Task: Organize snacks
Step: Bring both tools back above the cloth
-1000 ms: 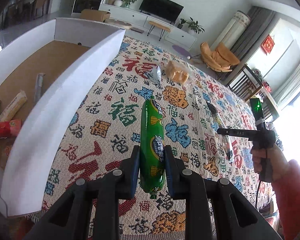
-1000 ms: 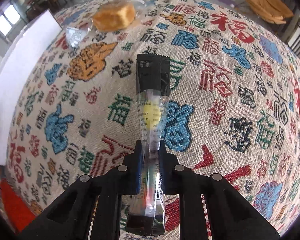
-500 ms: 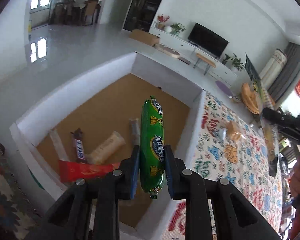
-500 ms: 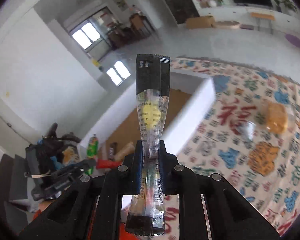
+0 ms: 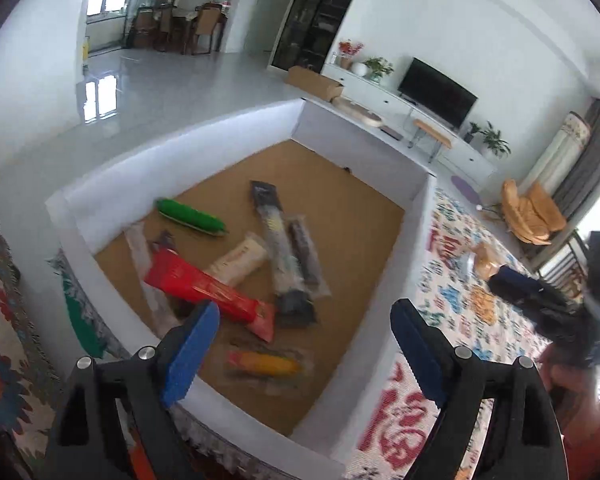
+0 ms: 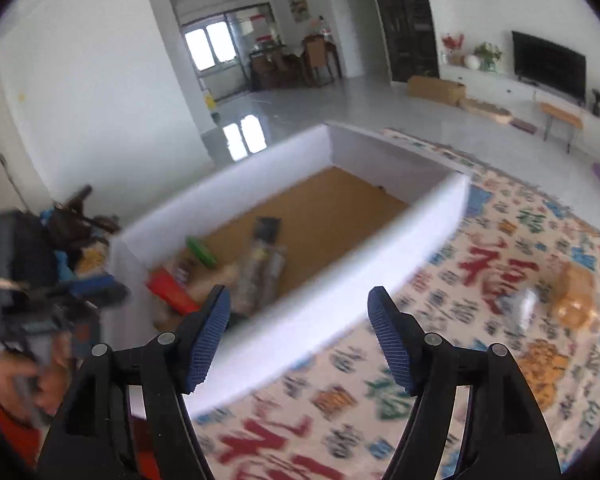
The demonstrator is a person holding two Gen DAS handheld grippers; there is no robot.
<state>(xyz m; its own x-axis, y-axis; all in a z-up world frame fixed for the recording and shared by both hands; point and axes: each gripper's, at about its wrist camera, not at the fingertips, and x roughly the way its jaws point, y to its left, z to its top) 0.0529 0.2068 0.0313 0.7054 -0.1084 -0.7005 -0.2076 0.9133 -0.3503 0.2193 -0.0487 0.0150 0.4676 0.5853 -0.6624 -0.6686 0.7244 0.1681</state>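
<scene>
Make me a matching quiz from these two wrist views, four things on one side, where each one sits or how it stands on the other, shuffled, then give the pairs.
1. green sausage
2. red packet
3. bread bag
4. left gripper

A. on the patterned cloth, outside the box
B. near the box's far left wall
C. open, nothing between its fingers
D. lying across other snacks mid-box

Pairs: 1-B, 2-D, 3-A, 4-C

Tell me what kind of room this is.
Probably a home living room: a TV on a white cabinet, a yellow lounge chair, and a dining table further back.
</scene>
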